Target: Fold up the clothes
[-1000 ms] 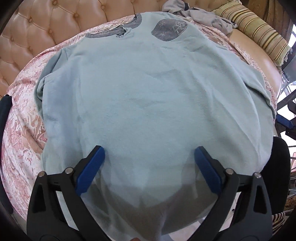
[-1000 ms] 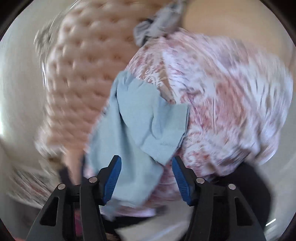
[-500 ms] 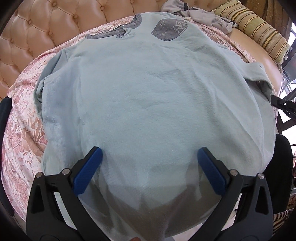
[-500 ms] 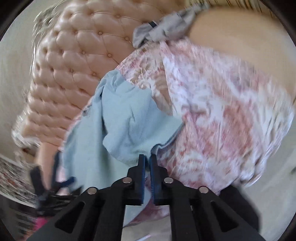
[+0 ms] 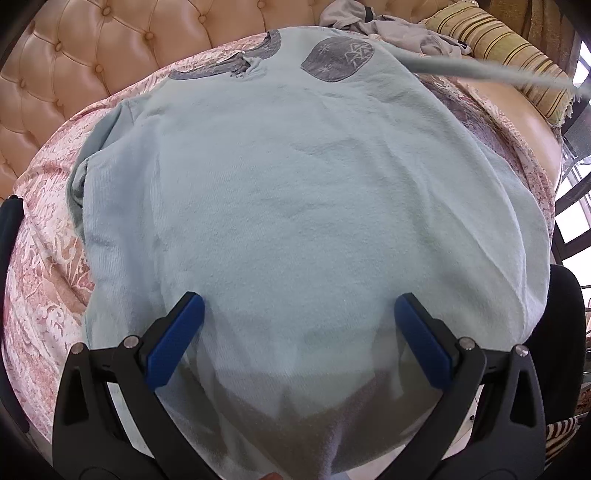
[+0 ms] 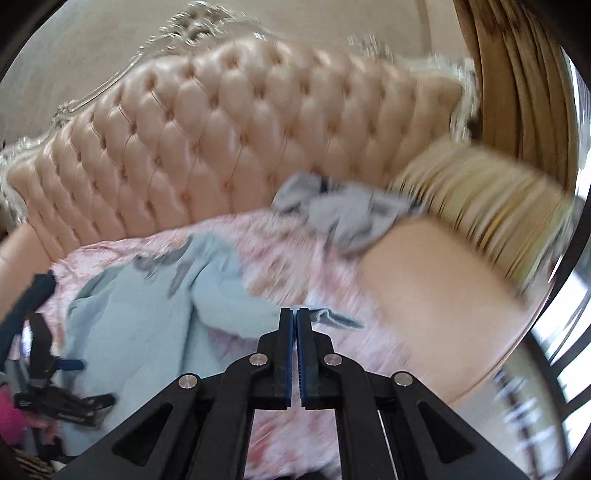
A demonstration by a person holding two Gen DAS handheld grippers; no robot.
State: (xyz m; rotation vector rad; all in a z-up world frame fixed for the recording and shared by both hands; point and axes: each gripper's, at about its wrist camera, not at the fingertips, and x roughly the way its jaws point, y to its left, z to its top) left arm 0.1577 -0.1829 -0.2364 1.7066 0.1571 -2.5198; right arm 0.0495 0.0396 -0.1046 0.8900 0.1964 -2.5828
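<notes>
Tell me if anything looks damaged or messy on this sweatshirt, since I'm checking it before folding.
Yes. The light blue sweatshirt has a ragged gap in its grey collar, which looks like a tear. Its left sleeve lies bunched along the side, and a crumpled grey garment sits behind it.

Pale blue fleece sweatshirt (image 5: 295, 206) covers most of pink floral sofa throw (image 5: 40, 280). Bare throw along left edge: passable. Far edge blocked by tufted peach leather backrest (image 5: 74, 55); crumpled grey garment (image 5: 388, 26) and striped yellow bolster cushion (image 5: 509, 62) occupy far right corner.
</notes>
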